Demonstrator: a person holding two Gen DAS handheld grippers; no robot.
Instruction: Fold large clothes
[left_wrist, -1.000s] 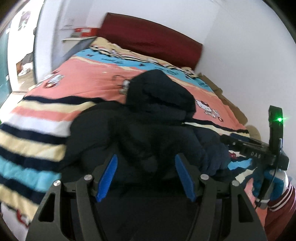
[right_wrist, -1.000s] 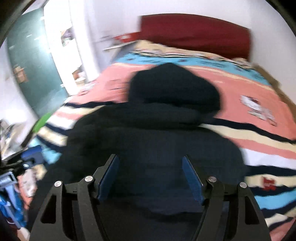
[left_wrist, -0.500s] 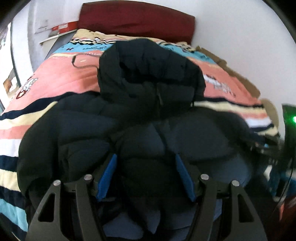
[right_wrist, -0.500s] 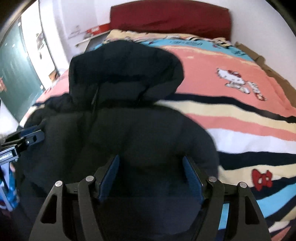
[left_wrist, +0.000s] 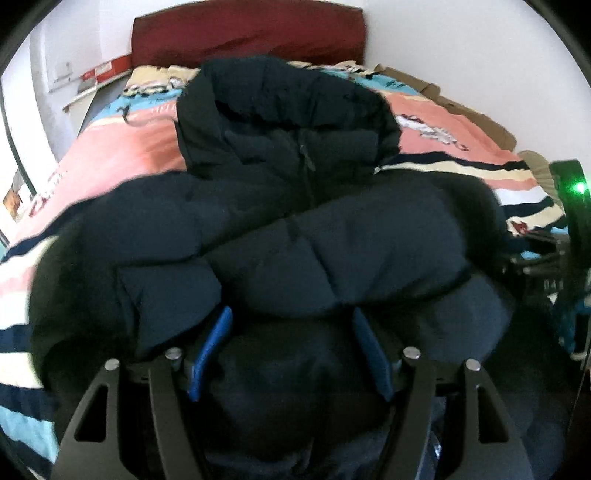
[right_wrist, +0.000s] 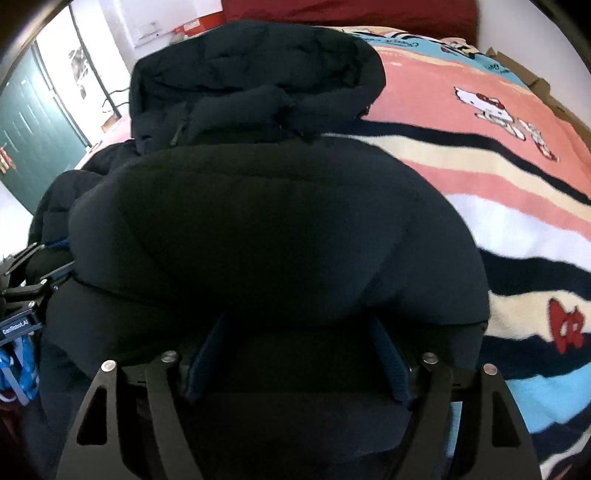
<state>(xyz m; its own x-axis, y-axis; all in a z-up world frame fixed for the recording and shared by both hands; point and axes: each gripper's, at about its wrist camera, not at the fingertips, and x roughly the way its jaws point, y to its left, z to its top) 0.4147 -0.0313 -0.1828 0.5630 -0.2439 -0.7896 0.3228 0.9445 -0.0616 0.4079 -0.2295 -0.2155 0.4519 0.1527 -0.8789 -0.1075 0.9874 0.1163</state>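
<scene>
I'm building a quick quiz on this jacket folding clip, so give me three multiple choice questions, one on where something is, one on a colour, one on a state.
1. Where does the jacket lie?
A. on the striped blanket
B. on a chair
C. on the floor

2. What colour is the headboard?
A. green
B. dark red
C. white

3. How is the jacket's hood lying?
A. tucked out of sight under the body
B. cut off and set apart
C. spread out beyond the body toward the headboard

Answers: 1 A, the striped blanket shows all around the jacket. 2 B, a dark red panel stands at the far end of the bed. 3 C, the hood lies open past the collar in both views.
</scene>
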